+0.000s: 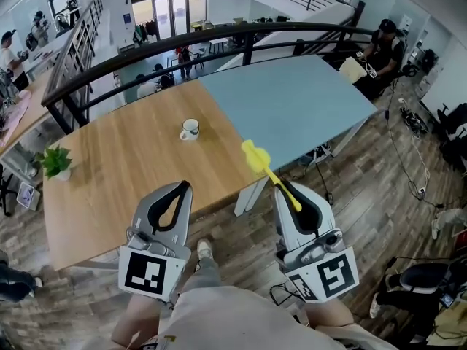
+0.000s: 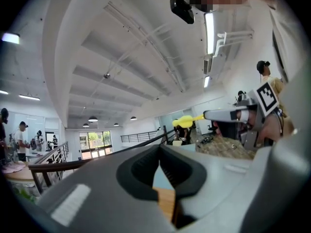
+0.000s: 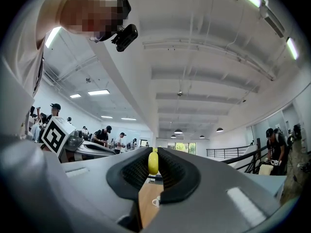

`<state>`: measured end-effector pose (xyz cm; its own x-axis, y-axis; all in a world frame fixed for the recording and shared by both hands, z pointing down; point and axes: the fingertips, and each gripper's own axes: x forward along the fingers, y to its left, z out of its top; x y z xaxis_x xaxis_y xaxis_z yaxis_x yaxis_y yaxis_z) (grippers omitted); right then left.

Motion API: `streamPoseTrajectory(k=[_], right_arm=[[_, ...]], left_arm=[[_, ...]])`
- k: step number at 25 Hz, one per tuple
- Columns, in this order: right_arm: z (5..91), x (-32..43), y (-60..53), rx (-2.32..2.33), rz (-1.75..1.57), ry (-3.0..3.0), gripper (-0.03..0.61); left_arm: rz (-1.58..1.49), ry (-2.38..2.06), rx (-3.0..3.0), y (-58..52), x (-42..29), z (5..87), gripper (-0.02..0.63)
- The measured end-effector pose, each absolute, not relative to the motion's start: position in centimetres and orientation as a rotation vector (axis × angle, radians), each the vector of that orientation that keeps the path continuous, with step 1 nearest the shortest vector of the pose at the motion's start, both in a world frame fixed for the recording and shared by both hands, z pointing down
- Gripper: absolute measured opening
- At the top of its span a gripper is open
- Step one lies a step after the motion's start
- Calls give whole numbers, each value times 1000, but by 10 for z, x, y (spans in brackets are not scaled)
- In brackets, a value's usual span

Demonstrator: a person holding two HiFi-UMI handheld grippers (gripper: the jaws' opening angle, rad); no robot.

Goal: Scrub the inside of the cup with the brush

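Observation:
A small white cup point(image 1: 190, 129) stands upright on the wooden half of the table point(image 1: 109, 173), well ahead of both grippers. In the right gripper view the cup point(image 3: 156, 201) shows small, low between the jaws. My right gripper point(image 1: 286, 188) is shut on the handle of a yellow brush point(image 1: 257, 159), whose head points forward over the table's front edge. The same brush handle point(image 3: 153, 162) sits pinched between the right gripper point(image 3: 153, 154) jaws. My left gripper point(image 1: 184, 187) hovers over the front edge, shut with nothing in it. In its own view the left gripper point(image 2: 159, 152) has its jaw tips together.
A potted plant point(image 1: 55, 162) stands at the table's left end. The right half of the table is blue point(image 1: 292, 100). A black railing point(image 1: 219, 39) runs behind the table. People sit and stand at the back. Cables lie on the floor point(image 1: 408, 159) at right.

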<state>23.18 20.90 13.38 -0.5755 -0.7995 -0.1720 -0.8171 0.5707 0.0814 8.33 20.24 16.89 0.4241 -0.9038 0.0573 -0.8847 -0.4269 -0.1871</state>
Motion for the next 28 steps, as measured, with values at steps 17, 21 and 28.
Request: streamPoseTrajectory(k=[17,21,28], right_arm=[[111,122,32,-1326,255,2734,35],[110,98,2,-1306,258,2744,35],[112,64,-37,-1276,268,2768,35]], left_arm=[[-224,1621,-2540,29,-14,156,3],[-226,1642,-2538,3,-37,158,3],[-237,1688,-2527,-32,-73,165,3]])
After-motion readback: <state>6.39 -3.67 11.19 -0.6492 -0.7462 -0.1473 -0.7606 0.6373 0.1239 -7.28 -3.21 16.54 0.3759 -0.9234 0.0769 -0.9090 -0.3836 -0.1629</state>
